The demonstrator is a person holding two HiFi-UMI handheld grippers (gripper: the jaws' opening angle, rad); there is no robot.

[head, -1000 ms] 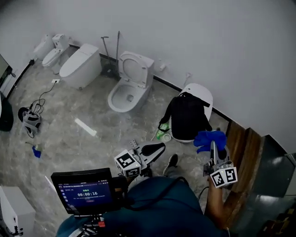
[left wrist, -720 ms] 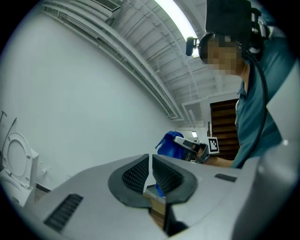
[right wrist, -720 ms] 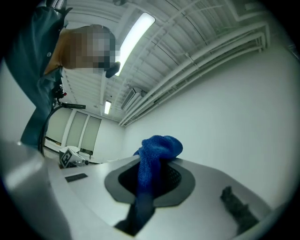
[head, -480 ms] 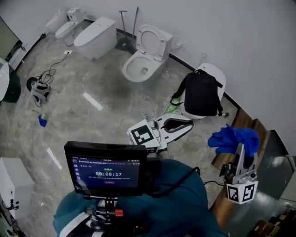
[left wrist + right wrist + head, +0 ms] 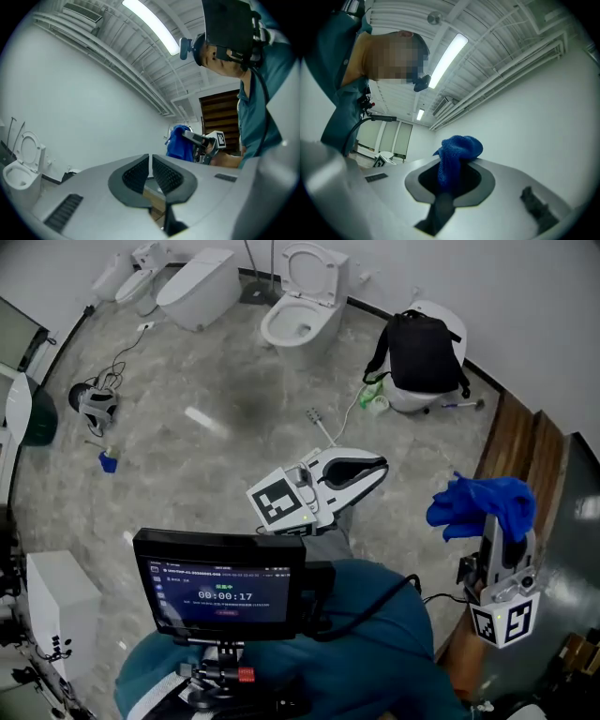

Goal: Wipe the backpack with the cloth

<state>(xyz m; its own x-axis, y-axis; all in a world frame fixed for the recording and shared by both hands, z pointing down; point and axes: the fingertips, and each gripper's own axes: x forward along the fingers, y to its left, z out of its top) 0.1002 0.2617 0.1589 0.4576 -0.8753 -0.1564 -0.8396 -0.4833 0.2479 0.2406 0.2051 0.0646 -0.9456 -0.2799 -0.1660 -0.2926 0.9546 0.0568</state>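
While the blue cloth (image 5: 480, 505) is pinched in the right gripper (image 5: 489, 526), the backpack (image 5: 424, 354) stands well apart from it at the far right of the room. It sits upright on a closed white toilet (image 5: 439, 315) by the far wall.

The right gripper view shows both jaws closed on one fold of the cloth. The rest of the cloth bunches loosely over the jaw tips. This grip probably leaves a soft free pad ahead of the jaws to serve as the wiping face. The gripper is held near the person, at the right, with the jaws pointing away.

The left gripper (image 5: 361, 470) is held out near the middle of the floor (image 5: 216, 418) and points towards the backpack. Its jaws are pressed almost together, with only a thin slit between the pads and nothing in them. It seems to be kept free to steady the bag.

The black front panel of the backpack faces the person, which suits a direct wipe. No contact is made yet. Wiping appears not to have begun, and the cloth must first be carried across to the bag.
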